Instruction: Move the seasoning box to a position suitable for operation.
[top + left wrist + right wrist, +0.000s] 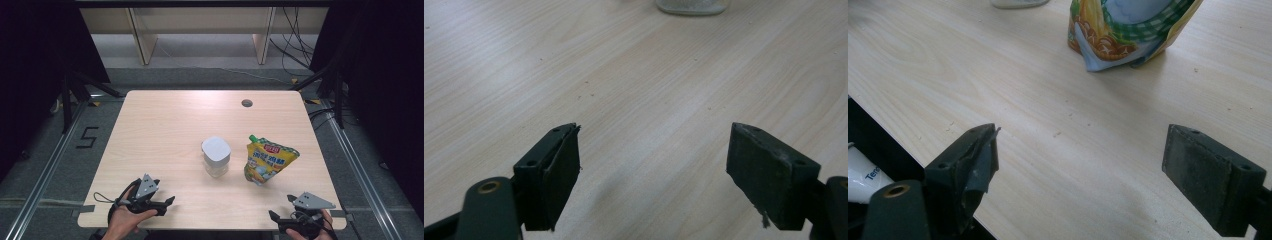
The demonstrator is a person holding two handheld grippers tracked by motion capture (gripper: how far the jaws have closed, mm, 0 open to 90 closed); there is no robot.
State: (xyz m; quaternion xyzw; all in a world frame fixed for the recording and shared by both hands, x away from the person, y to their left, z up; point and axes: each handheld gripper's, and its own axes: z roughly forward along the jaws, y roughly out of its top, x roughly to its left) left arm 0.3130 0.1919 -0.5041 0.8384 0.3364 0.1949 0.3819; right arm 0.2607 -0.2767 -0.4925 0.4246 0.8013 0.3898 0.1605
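Observation:
A clear jar [216, 156] with a white lid stands a little right of the table's middle, and its base [692, 6] peeks in at the top of the left gripper view. Beside it on the right stands a yellow spouted pouch [269, 160] with a green cap; its printed bottom [1128, 35] is in the right gripper view. My left gripper [162, 196] rests near the front left edge, open and holding nothing [654, 131]. My right gripper [281, 207] sits at the front right edge, open too [1083, 132], with the pouch ahead of it.
The light wooden table [165, 125] has a round cable hole [246, 103] at the back right. Its front edge [908, 132] runs just beside my right gripper's left jaw, with a white lettered object [860, 175] below it. Wooden shelving legs and cables lie beyond the table.

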